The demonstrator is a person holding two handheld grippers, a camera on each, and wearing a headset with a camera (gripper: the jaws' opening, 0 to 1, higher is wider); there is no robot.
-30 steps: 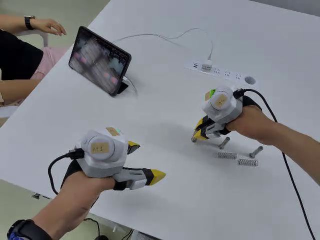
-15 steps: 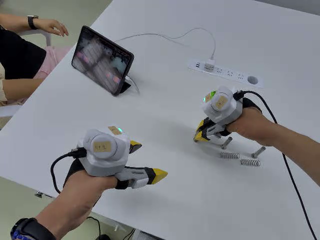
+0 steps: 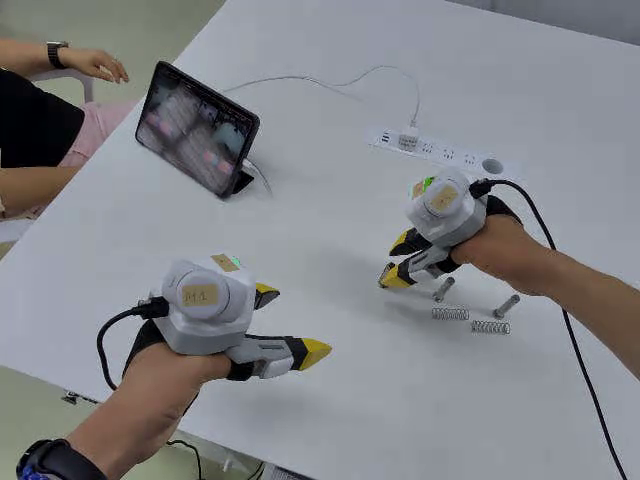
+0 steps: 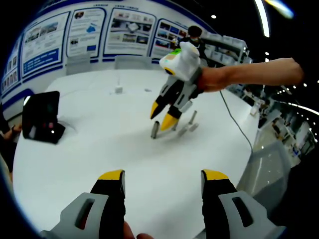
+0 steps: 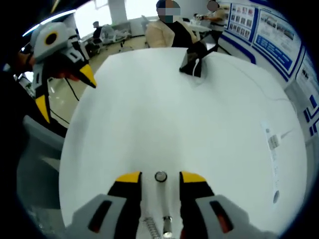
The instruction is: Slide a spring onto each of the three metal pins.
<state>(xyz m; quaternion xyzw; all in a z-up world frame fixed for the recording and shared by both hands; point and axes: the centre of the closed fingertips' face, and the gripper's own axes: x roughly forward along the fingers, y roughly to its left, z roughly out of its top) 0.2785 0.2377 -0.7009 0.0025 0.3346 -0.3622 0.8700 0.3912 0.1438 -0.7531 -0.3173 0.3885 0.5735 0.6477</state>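
Metal pins (image 3: pixel 443 289) (image 3: pixel 507 306), two of them, are lying flat at the right of the white table (image 3: pixel 330 400), long axes running diagonally up to the right in the head view, with two springs (image 3: pixel 451 314) (image 3: pixel 490 327) lying just below them, axes running left to right. A third pin (image 4: pixel 155 129) is standing on end between the parted jaws of the right gripper (image 3: pixel 394 261), which are sitting just clear of it. The left gripper (image 3: pixel 292 322) is hovering well apart, jaws spread around nothing, while a tablet (image 3: pixel 198 128) and power strip (image 3: pixel 440 150) are sitting farther back.
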